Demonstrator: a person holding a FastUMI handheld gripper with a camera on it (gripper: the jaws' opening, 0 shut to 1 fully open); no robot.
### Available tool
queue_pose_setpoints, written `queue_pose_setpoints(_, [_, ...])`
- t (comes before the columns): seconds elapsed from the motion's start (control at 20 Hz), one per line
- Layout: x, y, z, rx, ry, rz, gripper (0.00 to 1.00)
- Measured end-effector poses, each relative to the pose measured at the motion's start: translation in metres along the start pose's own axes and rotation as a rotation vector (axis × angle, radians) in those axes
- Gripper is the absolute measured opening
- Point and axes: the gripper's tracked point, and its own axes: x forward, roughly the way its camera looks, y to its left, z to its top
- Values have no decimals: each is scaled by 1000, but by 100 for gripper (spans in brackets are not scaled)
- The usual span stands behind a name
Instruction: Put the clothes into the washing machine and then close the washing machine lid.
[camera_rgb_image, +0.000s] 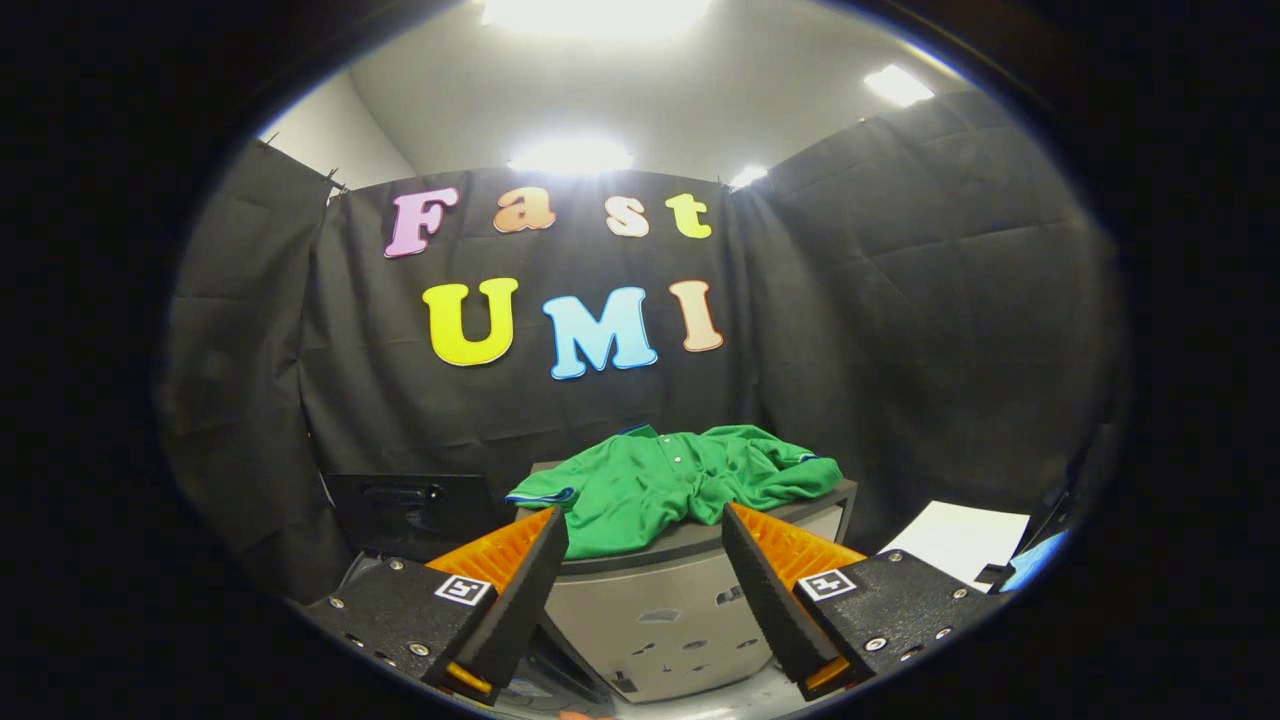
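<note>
1. The gripper (645, 525) is released: its 2 fingers stand wide apart with nothing between them, pointing forward at a green shirt (670, 480) that lies just ahead of and between the fingertips.

2. The shirt is crumpled in a heap on the dark flat top of a grey box-like unit (660, 610), its collar and button placket turned up and 1 sleeve trailing toward the left finger. It looks like the only garment here.

3. The step in hand, as I judge it, is the first pick-up. To do it well, bring the open fingers level over the thickest bunch of cloth near the middle, not the thin sleeve edge, press lightly down so both fingers take several layers, then clench and lift clear so no hem drags.

4. Left of the unit, beyond the left finger, stands a dark panel with a handle-like bar (410, 505); it may be the washing machine's raised lid, but I cannot tell.

5. Hard to make out: the drum opening itself, and whether the grey unit is the washer or a stand. The unit's lower front is cut off behind the fingers. A white sheet (965, 540) to the right is partly cut off, and the shirt's far side is hidden by its own folds.
</note>
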Motion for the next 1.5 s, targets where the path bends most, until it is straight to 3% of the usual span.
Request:
queue_pose_setpoints(0.2, [57,-24,15,1,31,7,96])
queue_pose_setpoints(0.65, [172,-47,6,-164,198,43,96])
queue_pose_setpoints(0.95, [211,-33,-28,-214,340,115,97])
queue_pose_setpoints(1.5, [259,-24,-52,-112,498,184,97])
